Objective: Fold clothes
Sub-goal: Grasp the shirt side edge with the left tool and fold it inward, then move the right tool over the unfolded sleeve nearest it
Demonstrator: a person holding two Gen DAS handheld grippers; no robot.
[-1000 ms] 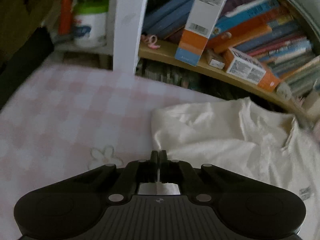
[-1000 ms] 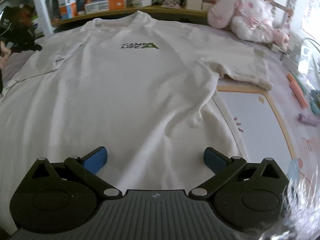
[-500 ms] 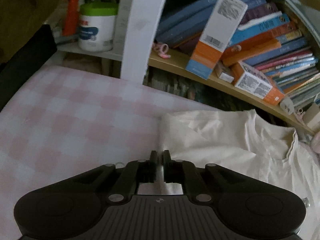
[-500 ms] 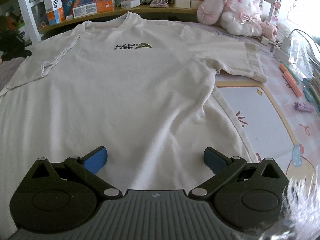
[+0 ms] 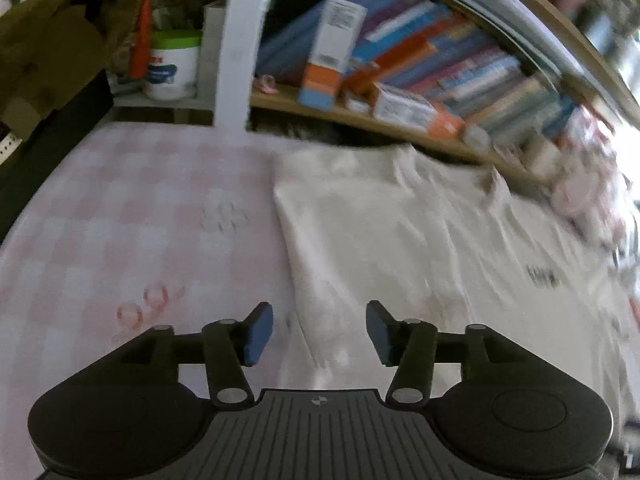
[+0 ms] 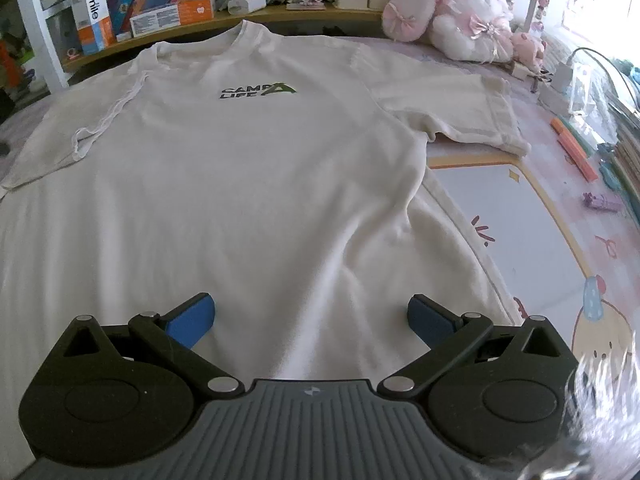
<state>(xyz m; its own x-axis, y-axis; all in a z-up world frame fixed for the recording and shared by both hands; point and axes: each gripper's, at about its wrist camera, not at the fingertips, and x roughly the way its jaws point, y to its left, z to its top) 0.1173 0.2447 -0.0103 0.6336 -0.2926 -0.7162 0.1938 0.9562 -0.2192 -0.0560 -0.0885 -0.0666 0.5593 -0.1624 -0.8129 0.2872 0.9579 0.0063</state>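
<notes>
The left hand-held gripper [image 5: 319, 330], pinched together a second earlier, stood spread, apparently having released the T-shirt [image 6: 248, 184]'s nine-o'clock sleeve. The right hand-held gripper [image 6: 311, 320] remained spread. The T-shirt lay flat, unfolded, on the worktop [image 6: 532, 216].

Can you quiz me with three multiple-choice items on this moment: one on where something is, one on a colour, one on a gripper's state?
1. Where is the plush toy?
A. on the shirt's chest
B. beyond the shirt's right sleeve, by the shelf
C. between the gripper fingers

2. What colour is the T-shirt?
A. cream
B. navy
C. red

3. How is the left hand-held gripper?
A. shut on the shirt
B. open, holding nothing
C. out of view

Answers:
1 B, the toy sits at the far right edge past the sleeve.
2 A, the fabric is pale cream with a small dark logo.
3 B, its blue pads stand apart over the shirt's edge.
</notes>
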